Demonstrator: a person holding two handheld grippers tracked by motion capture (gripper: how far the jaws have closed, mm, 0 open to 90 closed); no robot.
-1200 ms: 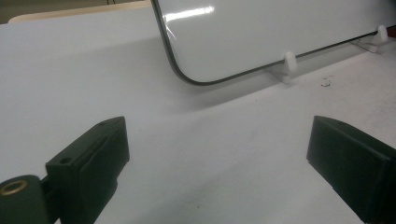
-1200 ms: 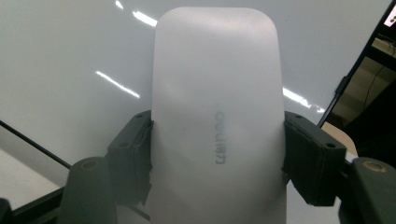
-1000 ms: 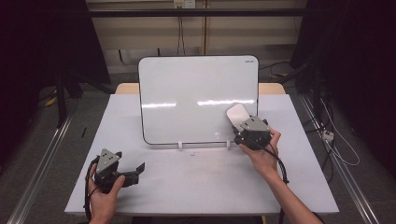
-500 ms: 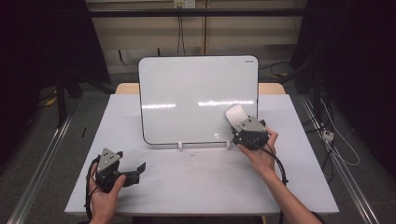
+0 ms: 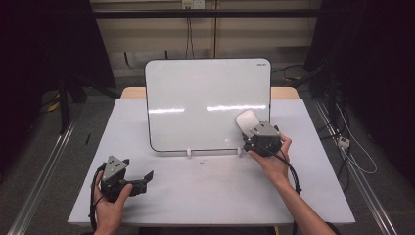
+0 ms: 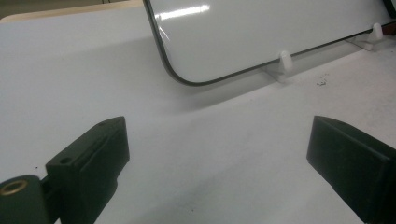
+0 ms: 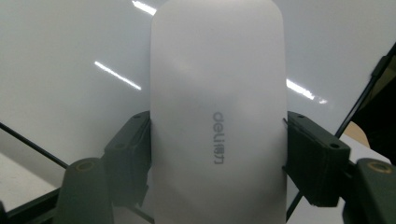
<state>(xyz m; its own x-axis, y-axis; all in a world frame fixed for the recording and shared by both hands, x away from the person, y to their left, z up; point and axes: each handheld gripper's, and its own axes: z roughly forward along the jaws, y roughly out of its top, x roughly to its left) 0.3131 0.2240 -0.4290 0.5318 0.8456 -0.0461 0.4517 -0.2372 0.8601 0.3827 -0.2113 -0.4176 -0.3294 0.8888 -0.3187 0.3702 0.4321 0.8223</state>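
A white whiteboard [image 5: 208,103] stands tilted back on small white feet [image 5: 188,152] at the middle of the white table [image 5: 210,186]. My right gripper [image 5: 252,128] is shut on a white board eraser [image 5: 246,120], held against the board's lower right area. In the right gripper view the eraser [image 7: 217,116] sits between both jaws, its grey logo facing the camera, the board [image 7: 60,56] behind it. My left gripper [image 5: 142,180] rests low over the front left of the table, open, nothing between its jaws. In the left gripper view the board's lower corner [image 6: 187,79] lies ahead.
Small dark specks [image 6: 321,82] lie on the table in front of the board. A cable [image 5: 288,171] trails from the right gripper along the forearm. Metal rails [image 5: 44,161] run along the floor on both sides of the table. Dark curtains hang left and right.
The right gripper with the eraser has shifted slightly on the board's lower right area. The left gripper has hardly moved.
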